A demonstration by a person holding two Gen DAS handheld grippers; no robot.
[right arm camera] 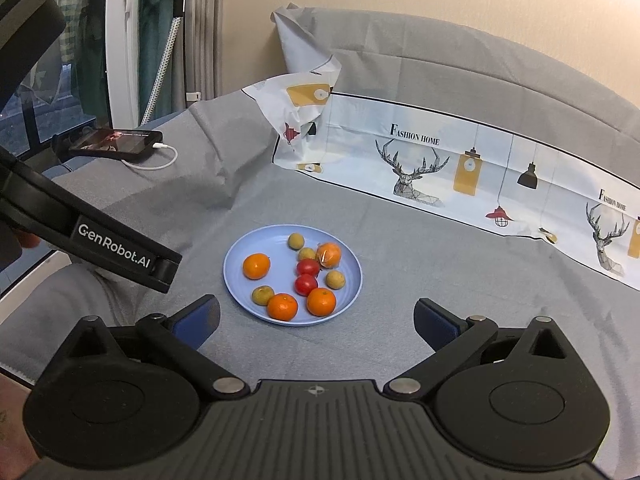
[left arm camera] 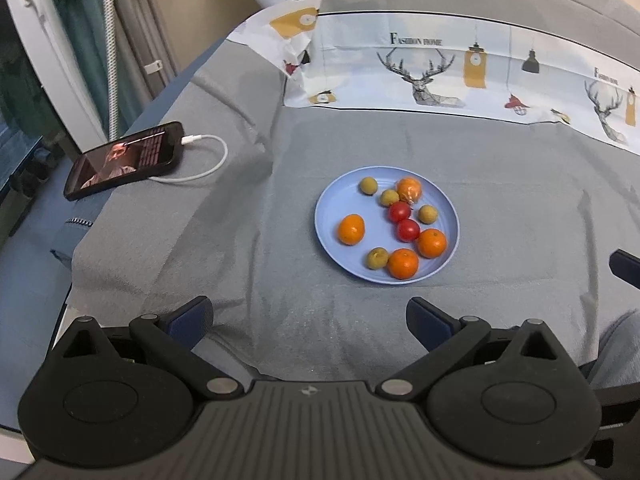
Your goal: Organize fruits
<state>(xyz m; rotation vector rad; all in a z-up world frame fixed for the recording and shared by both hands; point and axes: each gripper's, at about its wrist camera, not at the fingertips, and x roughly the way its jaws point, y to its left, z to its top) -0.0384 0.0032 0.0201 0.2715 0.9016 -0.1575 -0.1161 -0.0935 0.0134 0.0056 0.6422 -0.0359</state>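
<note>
We hold both tongs spread wide and empty above a bed covered in grey cloth. The left tongs (left arm camera: 310, 316) hover just short of the blue plate (left arm camera: 332, 208), and the right tongs (right arm camera: 316, 318) stand close to its near rim, the plate (right arm camera: 240, 252) lying between and just beyond their blue-padded tips. In the right wrist view the body of the left tool reaches in from the left, apart from the plate.

On the plate we count four oranges, among them one alone at the left (left arm camera: 351, 229) and one at the back in a clear wrapper (left arm camera: 409, 189). Two red tomatoes (left arm camera: 407, 230) touch each other at the middle, and four small yellow-green fruits (left arm camera: 377, 258) lie scattered around them.

Beyond the plate runs a printed cloth with stags (left arm camera: 420, 68). Far left, a phone (left arm camera: 124, 160) lies with a white cable (left arm camera: 208, 160) plugged in.
</note>
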